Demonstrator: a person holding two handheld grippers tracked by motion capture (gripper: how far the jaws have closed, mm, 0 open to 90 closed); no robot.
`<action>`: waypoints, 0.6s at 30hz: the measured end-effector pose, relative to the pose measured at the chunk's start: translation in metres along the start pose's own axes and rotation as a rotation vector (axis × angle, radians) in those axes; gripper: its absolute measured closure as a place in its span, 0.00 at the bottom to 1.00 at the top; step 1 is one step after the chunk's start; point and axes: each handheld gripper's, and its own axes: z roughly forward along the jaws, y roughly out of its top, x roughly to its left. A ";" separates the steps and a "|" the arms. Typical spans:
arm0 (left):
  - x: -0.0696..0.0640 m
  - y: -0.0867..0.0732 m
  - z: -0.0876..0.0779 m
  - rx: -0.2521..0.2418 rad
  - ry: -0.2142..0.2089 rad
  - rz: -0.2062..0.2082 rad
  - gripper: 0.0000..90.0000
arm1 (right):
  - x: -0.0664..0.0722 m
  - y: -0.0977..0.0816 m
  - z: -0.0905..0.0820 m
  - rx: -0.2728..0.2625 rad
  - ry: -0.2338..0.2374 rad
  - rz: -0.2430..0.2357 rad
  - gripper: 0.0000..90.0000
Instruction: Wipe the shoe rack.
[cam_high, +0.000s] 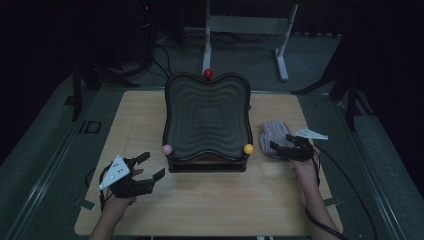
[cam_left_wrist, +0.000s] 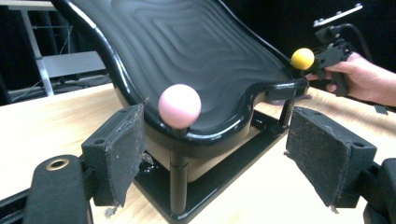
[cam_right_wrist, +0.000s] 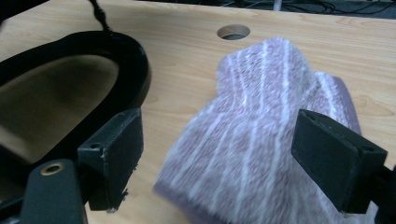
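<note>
High view: left gripper (cam_high: 148, 165) released, low on table (cam_high: 210, 210), aimed at pink ball (cam_high: 167, 149); right gripper (cam_high: 278, 148) released beside folded cloth (cam_high: 274, 136).
Left gripper view: jaws wide before the ball.
Right gripper view: jaws spread, cloth between, untouched.

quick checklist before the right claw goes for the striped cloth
1. Right claw open: ok, jaws stand wide.
2. Striped cloth between its jaws: ok in the right gripper view; pads not pressing on it.
3. Cloth lies free on the table, beside the black wavy tray: ok.
4. Left claw open and holding nothing: ok.
5. Left claw apart from the pink ball: ok.
6. Cloth's far edge snagged: cannot tell.
</note>
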 end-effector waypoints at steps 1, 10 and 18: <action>0.000 -0.002 -0.001 0.006 0.002 0.005 0.23 | 0.002 -0.002 -0.002 -0.001 0.005 0.001 0.19; 0.005 -0.016 -0.008 0.046 0.026 -0.008 0.22 | 0.013 -0.023 -0.021 0.003 0.023 -0.012 0.17; 0.011 -0.028 -0.013 0.071 0.054 -0.011 0.22 | 0.024 -0.038 -0.035 0.049 0.022 -0.028 0.14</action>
